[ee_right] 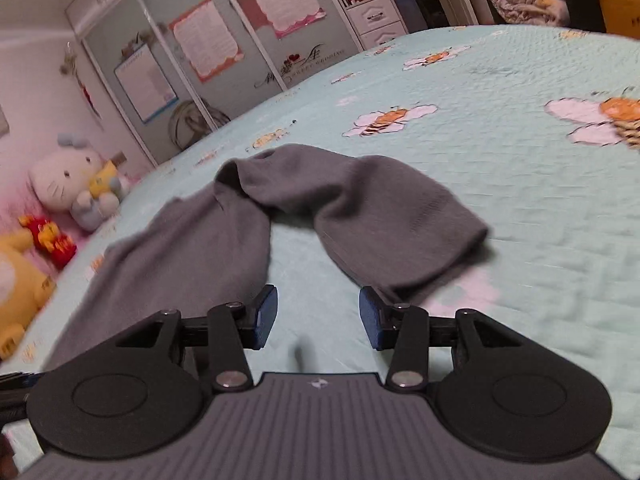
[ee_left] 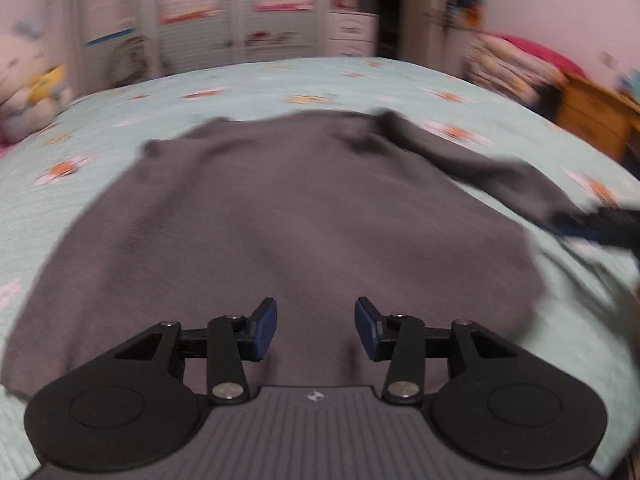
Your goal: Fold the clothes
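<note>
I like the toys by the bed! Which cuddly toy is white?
The cat plush with the bow, holding something yellow, is the white one. The other plush, nearer the camera, is yellow.

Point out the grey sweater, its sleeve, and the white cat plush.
grey sweater [ee_left: 280,232]: left wrist view, middle of the body panel.
sleeve [ee_right: 392,208]: right wrist view, middle of the bent sleeve.
white cat plush [ee_right: 66,178]: right wrist view, its face.

Grey garment [ee_left: 280,216]: near hem hidden behind the left gripper [ee_left: 316,328], outline motion-blurred; dark object [ee_left: 600,224] at right edge blurred, cut off, unidentifiable; wardrobe posters [ee_left: 192,0] smeared, text illegible.
</note>
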